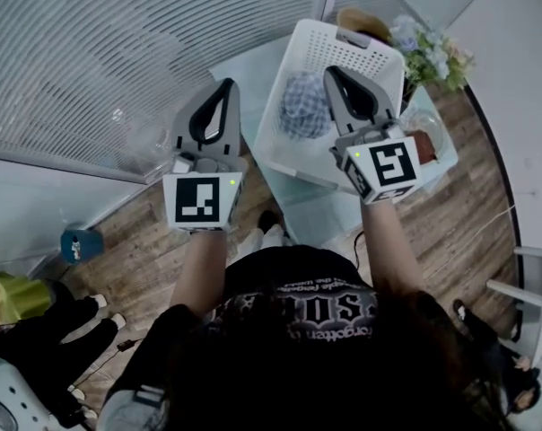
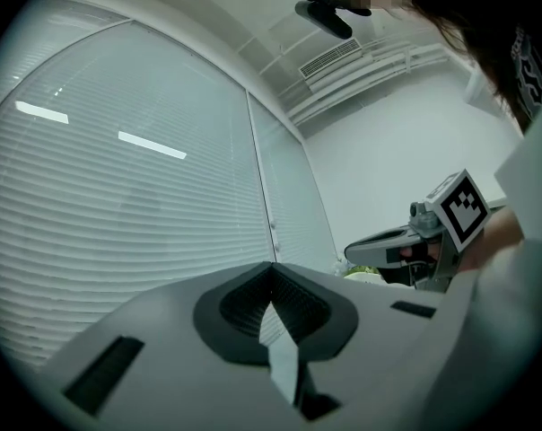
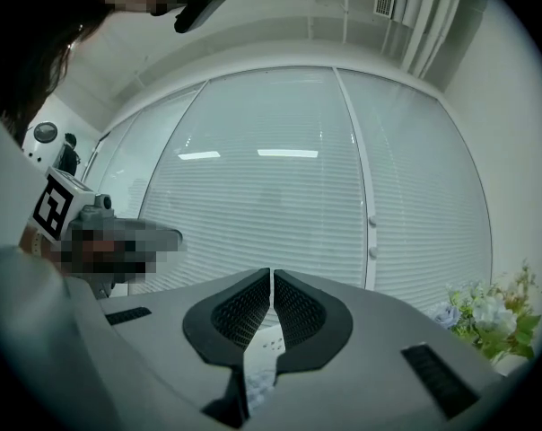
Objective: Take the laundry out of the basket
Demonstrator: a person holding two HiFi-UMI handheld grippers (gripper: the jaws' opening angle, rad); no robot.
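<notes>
1. Currently, I see both grippers held out level in front of the person, side by side and apart from each other.
2. On the left gripper (image 1: 227, 86), its own view (image 2: 273, 272) shows the 2 dark ribbed pads pressed together at the tips, with nothing between them; only window blinds (image 1: 118, 43) show beyond.
3. On the right gripper (image 1: 335, 72), its own view (image 3: 271, 275) shows the pads closed to a thin slit, pinching nothing.
4. From the head view, the white perforated basket (image 1: 365, 57) stands on a pale tabletop (image 1: 311, 206), ahead of the person and under the right gripper.
5. Inside the basket lies the laundry (image 1: 304, 106), a bunched blue checked cloth sitting toward the basket's left half.
6. I see the right gripper's tips above the basket, just right of the cloth; the pictures don't show me any contact with it.
7. I see the left gripper's tips left of the basket, outside its rim.
8. Beside the basket's far right corner stands a bunch of pale flowers (image 1: 430, 54), also visible at the lower right of the right gripper view (image 3: 491, 317).
</notes>
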